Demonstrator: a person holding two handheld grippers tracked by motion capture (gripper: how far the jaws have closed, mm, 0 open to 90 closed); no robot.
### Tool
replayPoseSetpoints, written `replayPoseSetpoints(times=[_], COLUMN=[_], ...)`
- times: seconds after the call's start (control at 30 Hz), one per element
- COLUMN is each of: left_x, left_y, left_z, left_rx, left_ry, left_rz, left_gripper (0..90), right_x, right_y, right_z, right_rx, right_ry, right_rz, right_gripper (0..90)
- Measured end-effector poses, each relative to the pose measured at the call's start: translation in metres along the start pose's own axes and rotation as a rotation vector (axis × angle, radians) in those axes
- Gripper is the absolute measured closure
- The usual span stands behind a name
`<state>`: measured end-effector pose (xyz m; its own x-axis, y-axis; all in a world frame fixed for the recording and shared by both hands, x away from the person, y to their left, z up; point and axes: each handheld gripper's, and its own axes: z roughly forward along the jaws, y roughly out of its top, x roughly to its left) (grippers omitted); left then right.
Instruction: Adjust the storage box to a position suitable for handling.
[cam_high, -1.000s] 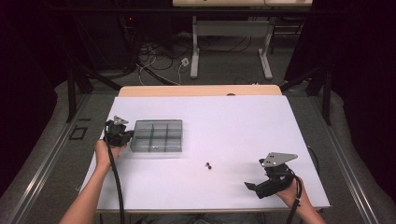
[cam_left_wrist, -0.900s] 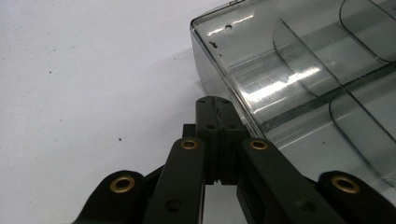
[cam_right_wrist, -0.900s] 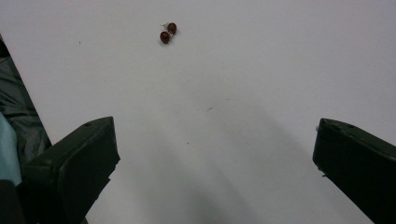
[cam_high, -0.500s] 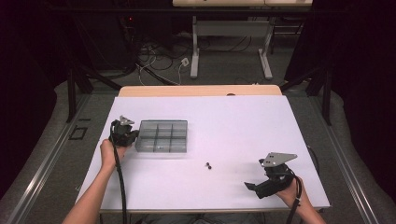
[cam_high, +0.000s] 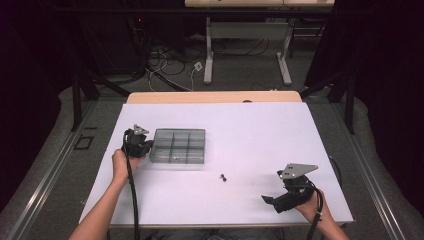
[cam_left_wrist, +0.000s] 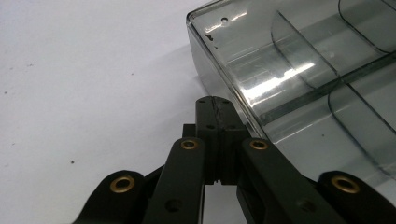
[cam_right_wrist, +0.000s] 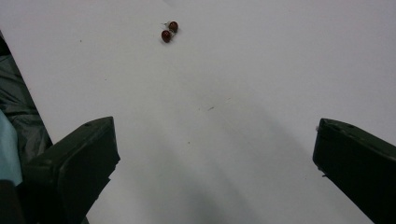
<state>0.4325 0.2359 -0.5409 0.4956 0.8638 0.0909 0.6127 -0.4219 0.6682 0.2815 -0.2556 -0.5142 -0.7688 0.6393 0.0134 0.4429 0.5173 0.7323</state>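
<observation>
The left gripper (cam_high: 141, 146) sits with its fingers (cam_left_wrist: 218, 122) pressed together, nothing between them, their tips touching the near end wall of the clear compartment box (cam_high: 179, 145) — so the box lies straight ahead of them, its long side running away across the white tabletop (cam_high: 260, 130) toward the person's right. That contact at the short end is what the coming move seems to hinge on: a push along the box's long axis should slide it straight, while one off the middle of that wall would likely swing it round. In the left gripper view the tips meet the wall close to one corner (cam_left_wrist: 196, 18) rather than its middle. The right gripper (cam_high: 272, 201) rests well apart near the front right edge, its fingers (cam_right_wrist: 77, 163) spread wide and empty, aimed at two small dark red beads (cam_right_wrist: 169, 31) lying together between it and the box — nearer to the right hand.
</observation>
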Motion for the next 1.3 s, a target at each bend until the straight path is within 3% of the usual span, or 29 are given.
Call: replayPoseSetpoints(times=[0.73, 1.3], left_x=[-0.033, -0.063], left_y=[0.011, 0.02], left_z=[0.005, 0.006], left_rx=[0.005, -0.017], left_ry=[-0.061, -0.099], left_rz=[0.039, 0.085], left_gripper=[89.9, 89.9], right_x=[0.0, 0.001], right_y=[0.0, 0.0], right_z=[0.0, 0.0], right_rx=[0.002, 0.007], right_ry=[0.011, 0.018], right_rz=[-0.001, -0.002], right_gripper=[0.0, 0.0])
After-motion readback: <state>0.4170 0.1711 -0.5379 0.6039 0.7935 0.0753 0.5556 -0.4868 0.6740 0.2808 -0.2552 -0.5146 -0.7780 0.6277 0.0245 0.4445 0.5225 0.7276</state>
